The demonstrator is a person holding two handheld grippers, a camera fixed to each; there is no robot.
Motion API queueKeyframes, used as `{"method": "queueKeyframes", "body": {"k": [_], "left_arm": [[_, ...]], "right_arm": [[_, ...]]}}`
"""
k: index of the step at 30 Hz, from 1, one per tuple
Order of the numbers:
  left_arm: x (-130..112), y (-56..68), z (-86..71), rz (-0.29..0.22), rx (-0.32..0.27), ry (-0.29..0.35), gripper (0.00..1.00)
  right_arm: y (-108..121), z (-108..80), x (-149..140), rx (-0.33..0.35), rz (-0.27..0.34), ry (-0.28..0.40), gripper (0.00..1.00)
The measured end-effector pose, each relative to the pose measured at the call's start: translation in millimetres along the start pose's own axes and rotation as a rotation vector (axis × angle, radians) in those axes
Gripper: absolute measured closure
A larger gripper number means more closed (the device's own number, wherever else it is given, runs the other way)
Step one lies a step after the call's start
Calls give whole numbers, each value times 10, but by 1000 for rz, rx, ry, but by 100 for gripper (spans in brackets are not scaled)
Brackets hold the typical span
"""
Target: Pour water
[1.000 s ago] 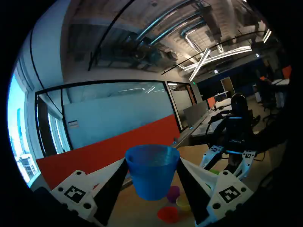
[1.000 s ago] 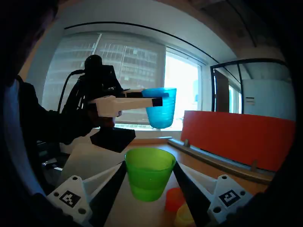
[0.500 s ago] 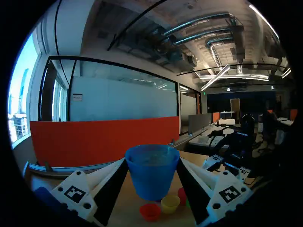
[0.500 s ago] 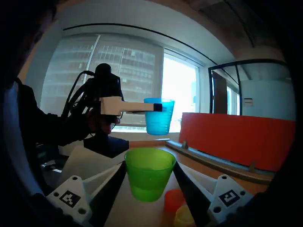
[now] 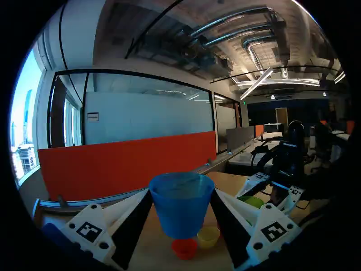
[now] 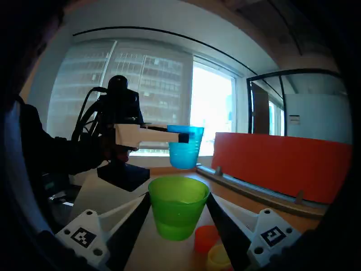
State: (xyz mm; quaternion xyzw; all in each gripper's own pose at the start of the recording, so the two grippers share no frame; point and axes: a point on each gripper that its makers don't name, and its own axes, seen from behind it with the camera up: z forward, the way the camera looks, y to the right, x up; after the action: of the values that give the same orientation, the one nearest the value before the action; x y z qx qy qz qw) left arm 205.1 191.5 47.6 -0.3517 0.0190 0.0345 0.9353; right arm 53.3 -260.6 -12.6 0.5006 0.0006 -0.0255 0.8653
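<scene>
a long orange partition [image 5: 126, 165] is seen along the back, standing at the far edge of the wooden bench [image 5: 155, 255]. in the right gripper view a bright window [image 6: 210, 113] is seen to the left of the partition. now to the tools: the left gripper [image 5: 182, 212] is held up over the bench, and its jaws are closed on the blue cup [image 5: 181, 203], with one finger pressed to each side of it. from the right gripper view that blue cup is seen upright in the air, clear of the bench and set against the window light. a person's dark sleeve [image 6: 49, 153] is seen behind the tool. the right gripper [image 6: 178, 212] is found lower, its jaws clamped on the green cup [image 6: 178, 205], which is gripped on both sides and held upright. a darker band is noted in the green cup's lower part, though what it is cannot be told. the blue cup is placed beyond the green one and higher, the two well apart. in the left gripper view the green cup is glimpsed off to the right, between the other tool's white fingers. down on the bench, just below the blue cup in that view, a small red cup [image 5: 184, 248] and a small yellow cup [image 5: 208, 236] are set side by side, mouths up.
</scene>
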Motion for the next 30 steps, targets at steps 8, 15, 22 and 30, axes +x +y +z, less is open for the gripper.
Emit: {"method": "queueKeyframes", "body": {"k": [8,15,22,30], "left_arm": [[-166,-20,-32,0,-2,-56,14],[-337,-35,-46,7,-7,-106,14],[-500,-47,-57,25,-14,-149,13],[-690,-29,-34,33,-34,-199,13]], "right_arm": [[77,-62,-20,-10,1,-35,9],[146,-138,-30,-15,7,-78,9],[230,-247,-124,-24,13,-137,9],[287,-368,-280,-23,25,-195,9]]}}
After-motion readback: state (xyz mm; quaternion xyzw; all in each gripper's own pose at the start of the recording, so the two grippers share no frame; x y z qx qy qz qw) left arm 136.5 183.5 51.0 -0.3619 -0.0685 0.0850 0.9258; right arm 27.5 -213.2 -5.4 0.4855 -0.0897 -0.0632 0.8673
